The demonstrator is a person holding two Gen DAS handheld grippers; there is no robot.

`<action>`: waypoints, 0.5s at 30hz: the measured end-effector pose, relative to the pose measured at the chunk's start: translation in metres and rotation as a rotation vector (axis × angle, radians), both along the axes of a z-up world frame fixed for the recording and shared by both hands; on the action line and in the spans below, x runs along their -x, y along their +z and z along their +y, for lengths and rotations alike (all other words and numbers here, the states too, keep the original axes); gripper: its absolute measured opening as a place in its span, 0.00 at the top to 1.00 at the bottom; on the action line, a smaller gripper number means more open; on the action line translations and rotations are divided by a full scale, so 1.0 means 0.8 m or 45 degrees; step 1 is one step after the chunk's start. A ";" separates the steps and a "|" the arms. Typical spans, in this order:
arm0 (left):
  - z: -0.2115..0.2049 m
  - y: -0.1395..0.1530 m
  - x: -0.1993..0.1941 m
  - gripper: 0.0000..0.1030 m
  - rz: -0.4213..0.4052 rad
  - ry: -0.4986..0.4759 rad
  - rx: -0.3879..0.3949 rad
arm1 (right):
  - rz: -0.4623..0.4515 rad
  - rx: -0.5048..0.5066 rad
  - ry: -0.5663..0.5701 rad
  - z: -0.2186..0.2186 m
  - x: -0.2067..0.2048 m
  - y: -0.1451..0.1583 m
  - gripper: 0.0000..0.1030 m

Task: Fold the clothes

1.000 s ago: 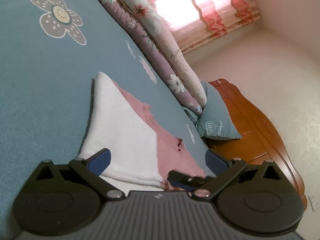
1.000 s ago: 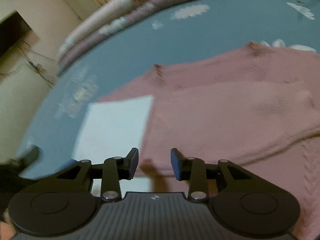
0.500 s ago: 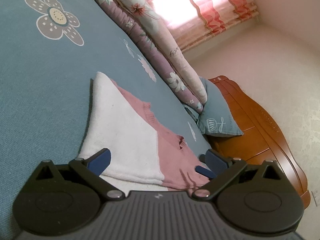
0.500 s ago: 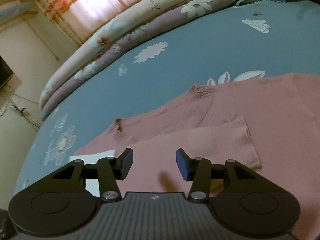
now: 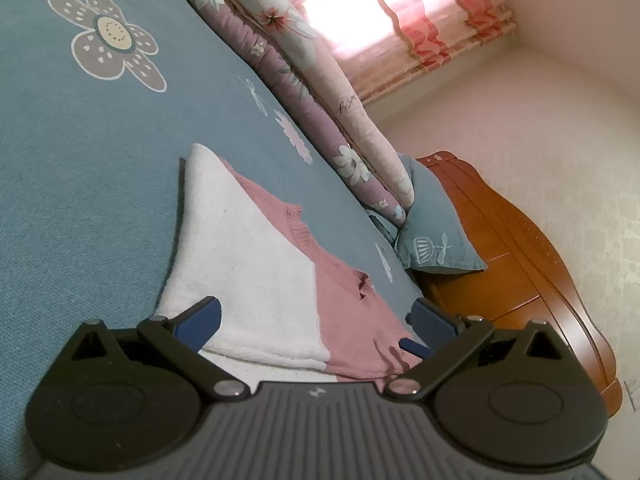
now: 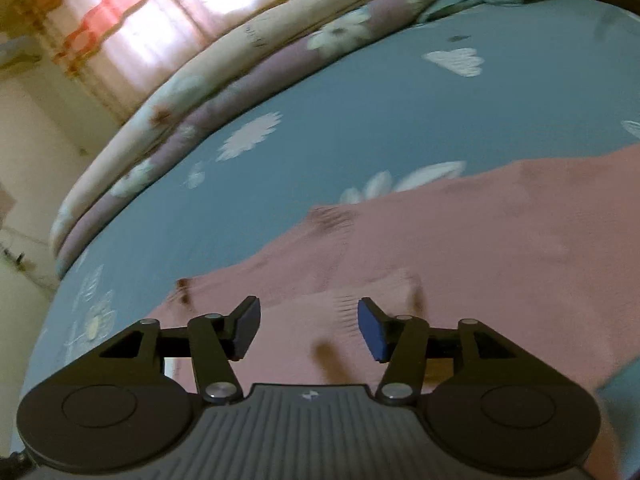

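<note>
A pink and white knit sweater [image 5: 280, 264] lies flat on the blue bed sheet [image 5: 80, 184]. In the left wrist view my left gripper [image 5: 316, 322] is open, low over the sweater's near edge, its fingers astride the white part and the pink part. In the right wrist view my right gripper [image 6: 308, 326] is open above the pink part of the sweater [image 6: 460, 248], with a folded sleeve just beyond the fingertips. Neither gripper holds cloth. That view is blurred.
A rolled floral quilt [image 5: 320, 112] runs along the far side of the bed and also shows in the right wrist view [image 6: 240, 80]. A blue pillow [image 5: 432, 236] leans on the wooden headboard [image 5: 532, 264]. A curtained window [image 5: 400, 12] is behind.
My right gripper has opened wider and swung across the sweater from its white part to its pink part. A dark gripper tip near my left gripper's right finger has drawn back. My left gripper has hardly moved.
</note>
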State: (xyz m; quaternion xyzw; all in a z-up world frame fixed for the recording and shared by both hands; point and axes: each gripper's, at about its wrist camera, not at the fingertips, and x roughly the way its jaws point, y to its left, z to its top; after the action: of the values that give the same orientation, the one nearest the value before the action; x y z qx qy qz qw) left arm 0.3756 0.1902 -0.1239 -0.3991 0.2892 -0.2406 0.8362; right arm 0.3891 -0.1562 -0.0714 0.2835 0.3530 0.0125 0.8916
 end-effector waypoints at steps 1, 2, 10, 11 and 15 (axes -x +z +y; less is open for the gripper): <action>0.000 0.000 0.000 0.02 0.000 -0.001 -0.001 | 0.010 0.018 0.018 0.007 -0.006 -0.003 0.41; -0.001 0.000 -0.001 0.02 -0.001 -0.001 -0.002 | 0.023 0.038 0.031 0.012 -0.011 -0.007 0.41; -0.004 0.002 -0.003 0.02 -0.006 -0.006 -0.025 | 0.009 0.103 -0.128 -0.021 -0.001 -0.016 0.42; -0.004 0.002 -0.003 0.02 -0.006 -0.006 -0.026 | -0.001 0.097 -0.127 -0.022 0.004 -0.011 0.41; -0.003 0.002 -0.004 0.02 -0.008 -0.005 -0.020 | -0.033 0.035 -0.022 -0.012 0.019 -0.001 0.34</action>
State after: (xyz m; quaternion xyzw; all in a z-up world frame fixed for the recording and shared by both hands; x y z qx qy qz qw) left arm 0.3784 0.1879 -0.1226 -0.3912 0.2894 -0.2413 0.8396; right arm 0.3736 -0.1655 -0.0721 0.2742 0.3391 0.0038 0.8999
